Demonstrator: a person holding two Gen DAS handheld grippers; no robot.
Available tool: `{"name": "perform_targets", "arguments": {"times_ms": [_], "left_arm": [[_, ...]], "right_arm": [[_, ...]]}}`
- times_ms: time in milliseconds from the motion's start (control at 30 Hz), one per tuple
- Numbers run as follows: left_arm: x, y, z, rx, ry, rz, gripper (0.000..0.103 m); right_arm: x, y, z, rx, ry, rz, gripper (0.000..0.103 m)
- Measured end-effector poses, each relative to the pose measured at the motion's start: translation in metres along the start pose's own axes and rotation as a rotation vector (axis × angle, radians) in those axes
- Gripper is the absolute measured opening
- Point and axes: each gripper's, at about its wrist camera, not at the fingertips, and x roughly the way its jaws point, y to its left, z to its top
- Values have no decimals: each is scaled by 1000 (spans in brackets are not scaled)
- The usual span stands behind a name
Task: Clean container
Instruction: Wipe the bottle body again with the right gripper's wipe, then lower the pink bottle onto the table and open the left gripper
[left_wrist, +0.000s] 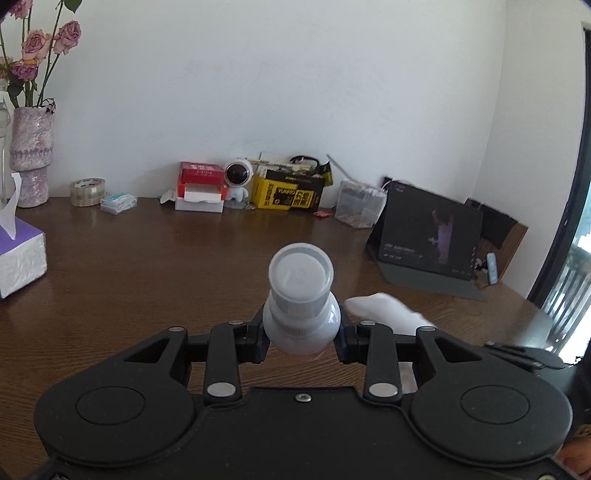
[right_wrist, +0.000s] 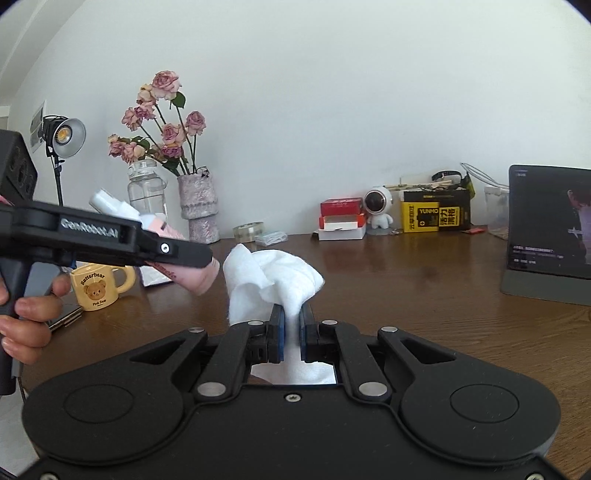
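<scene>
Tongs (left_wrist: 301, 334) clamped on bottle (left_wrist: 301, 299)

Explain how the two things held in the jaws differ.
The bottle is rigid plastic with a translucent cap, held by the left gripper. The cloth is soft and crumpled, held by the right gripper. Both are whitish, pinched and off the table.

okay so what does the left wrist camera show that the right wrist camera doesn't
Only the left wrist view shows the bottle's capped end head-on and the purple tissue box. Only the right wrist view shows the bear mug, the studio lamp, a hand on the left gripper's handle, and the right gripper pinching the white cloth. Both show the cloth, the left gripper clamping the bottle, the tablet and the yellow box.
</scene>
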Motion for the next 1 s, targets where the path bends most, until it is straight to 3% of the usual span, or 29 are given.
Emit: {"name": "perform_targets", "arguments": {"times_ms": [267, 567, 1000], "left_arm": [[70, 12, 4, 113, 214, 125, 33], [121, 38, 8, 121, 385, 166, 33], [138, 32, 12, 160, 407, 206, 34]], "right_arm": [[-5, -12, 0, 26, -22, 7, 7], [-2, -24, 0, 49, -17, 2, 7], [8, -32, -5, 76, 0, 12, 8]]}}
